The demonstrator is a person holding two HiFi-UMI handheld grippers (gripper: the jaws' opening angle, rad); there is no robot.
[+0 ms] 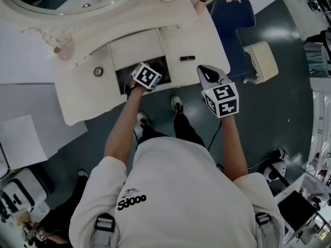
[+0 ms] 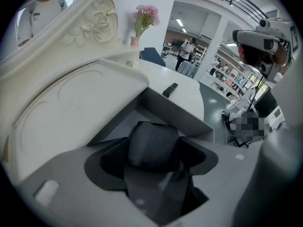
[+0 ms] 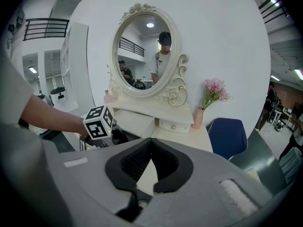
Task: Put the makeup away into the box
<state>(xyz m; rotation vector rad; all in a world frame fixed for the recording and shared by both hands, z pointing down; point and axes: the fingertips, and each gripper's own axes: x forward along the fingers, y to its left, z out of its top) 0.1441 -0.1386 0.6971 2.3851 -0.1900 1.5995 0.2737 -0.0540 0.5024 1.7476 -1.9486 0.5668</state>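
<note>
Over the open box (image 1: 160, 66) in the vanity (image 1: 199, 37) top, left gripper (image 1: 133, 87) clamps a dark case (image 2: 152, 143); the box lies straight below. Right gripper (image 1: 206, 75), clenched empty, hangs at the front right corner.

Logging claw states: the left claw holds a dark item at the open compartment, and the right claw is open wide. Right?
No. The right claw is shut and empty, as the right gripper view shows. The left claw does hold a dark item at the open compartment.
</note>
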